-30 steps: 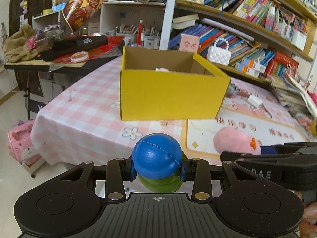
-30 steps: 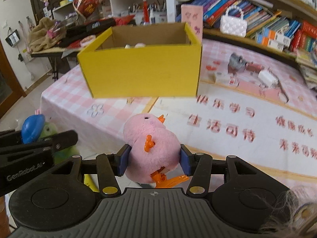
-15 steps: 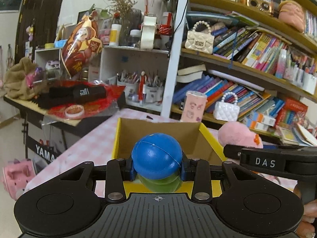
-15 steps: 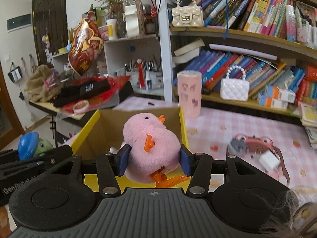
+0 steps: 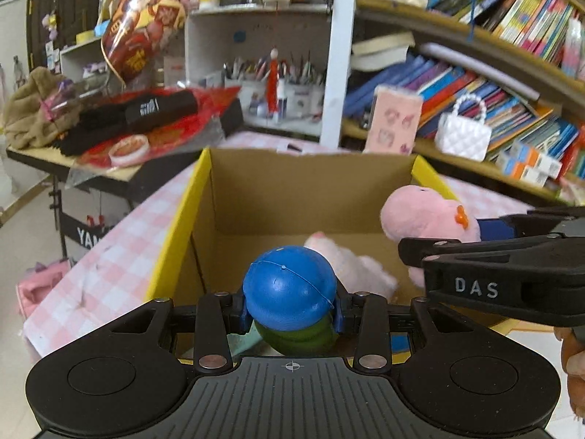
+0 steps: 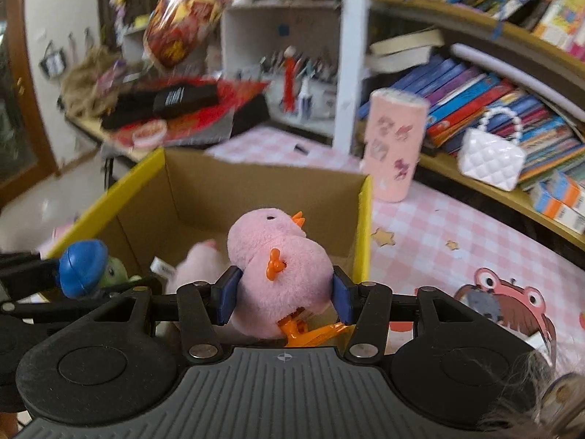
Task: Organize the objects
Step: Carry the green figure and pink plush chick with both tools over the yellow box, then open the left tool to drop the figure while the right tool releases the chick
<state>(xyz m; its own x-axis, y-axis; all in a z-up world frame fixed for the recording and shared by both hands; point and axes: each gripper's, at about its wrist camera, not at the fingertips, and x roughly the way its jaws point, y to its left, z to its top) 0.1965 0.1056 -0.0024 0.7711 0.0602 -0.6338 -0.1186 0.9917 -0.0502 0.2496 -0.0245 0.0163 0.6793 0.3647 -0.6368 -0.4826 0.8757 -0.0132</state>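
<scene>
Two grippers are hanging side by side over the open top of a yellow cardboard box [image 5: 175,226], each one clamped on a toy. The left gripper [image 5: 290,311] is pinching a green figure with a blue cap [image 5: 289,287] between its blue pads, the cap bulging above the fingers and the green body showing below them. The right gripper [image 6: 285,292] is squeezing a pink plush chick [image 6: 281,274] at its sides, the orange beak pointing up and to the right and the orange feet sticking out underneath toward the camera. In the left wrist view the chick is showing at the right, above the box's near right corner, with the right gripper's black body just below it. In the right wrist view the capped figure is sitting at the left edge, over the box's left wall.

Inside the box, a pale pink plush toy [image 5: 351,263] is lying on the brown floor near the front. The box is resting on a table with a pink-and-white checked cloth [image 6: 457,226]. A pink printed tumbler [image 6: 396,142] is standing upright on the cloth just beyond the box's far right corner. A white quilted mini handbag [image 6: 490,161] is sitting on a bookshelf behind, among rows of books.
</scene>
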